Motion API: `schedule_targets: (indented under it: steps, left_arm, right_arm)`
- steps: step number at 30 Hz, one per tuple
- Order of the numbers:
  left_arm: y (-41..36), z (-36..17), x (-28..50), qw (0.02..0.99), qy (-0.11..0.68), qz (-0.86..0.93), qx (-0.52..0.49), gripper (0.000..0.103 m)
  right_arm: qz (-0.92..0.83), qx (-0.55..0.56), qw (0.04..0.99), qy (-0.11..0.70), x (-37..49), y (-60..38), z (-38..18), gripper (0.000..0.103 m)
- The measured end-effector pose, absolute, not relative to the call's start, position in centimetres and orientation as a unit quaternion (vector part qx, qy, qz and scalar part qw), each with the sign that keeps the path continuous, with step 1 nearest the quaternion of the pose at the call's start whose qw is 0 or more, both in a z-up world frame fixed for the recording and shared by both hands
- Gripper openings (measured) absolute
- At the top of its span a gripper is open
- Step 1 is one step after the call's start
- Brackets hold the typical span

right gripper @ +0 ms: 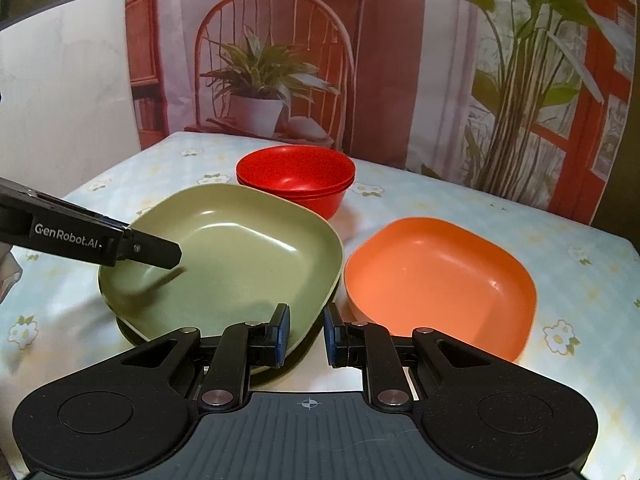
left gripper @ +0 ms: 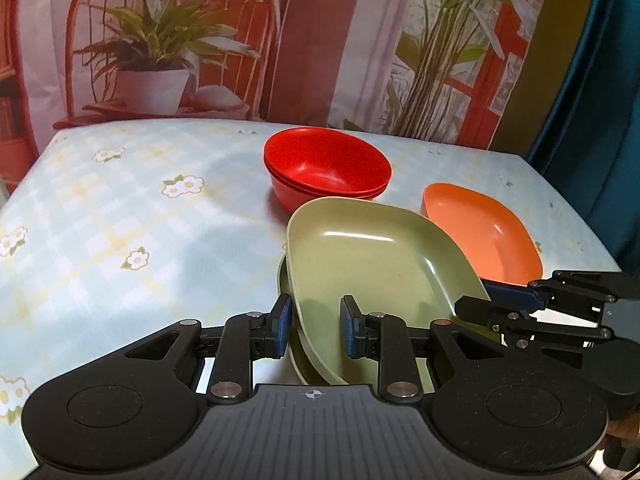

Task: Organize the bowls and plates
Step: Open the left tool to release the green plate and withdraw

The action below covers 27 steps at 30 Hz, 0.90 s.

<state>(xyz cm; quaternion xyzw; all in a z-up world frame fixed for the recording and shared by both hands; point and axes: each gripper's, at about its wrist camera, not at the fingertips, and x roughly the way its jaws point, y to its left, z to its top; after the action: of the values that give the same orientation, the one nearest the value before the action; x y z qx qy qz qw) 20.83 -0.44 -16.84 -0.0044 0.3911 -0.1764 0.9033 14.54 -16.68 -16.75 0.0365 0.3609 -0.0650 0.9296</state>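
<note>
- Red bowls (right gripper: 295, 178): nested into one stack, at least two by the rim lines, maybe three; can't count for sure. That part looks done.
- Green plate (right gripper: 224, 256): top one sits tilted on a second green plate (left gripper: 289, 344) whose edge shows underneath. Two green plates, stacking nearly finished but top one not yet released or seated flat.
- Orange plate (right gripper: 440, 276): one, alone on the bench (right gripper: 560, 240), just beside the green plate on its right side, not stacked.
- Landmark = green plate: red bowls just behind it, orange plate beside it, both tools at its near edge.
- Left tool (left gripper: 314, 326): clenched across the rim of the top green plate, one pad outside, one inside the well; grasping it.
- Right tool (right gripper: 306, 334): nearly closed, straddling the green plate's right corner rim; looks like it's gripping it too, pad contact not fully clear.
- Judgement: roughly two thirds done. Left: settle green plate, let go, then probably put orange plate onto or next to the green stack.
- Count: two green plates, one orange plate, two or three red bowls, two tools.
- Bench has a checked flower cloth; nothing else on it in view.
</note>
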Motion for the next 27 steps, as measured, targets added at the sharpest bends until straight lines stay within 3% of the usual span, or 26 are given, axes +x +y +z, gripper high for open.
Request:
schedule_targets:
  steps: [27]
  left_arm:
    - [1.5,-17.8,20.0,0.907,0.394,-0.145,-0.033,0.033]
  right_arm:
    - [-0.072,0.041,0.928,0.364,13.7,-17.0,-17.7,0.018]
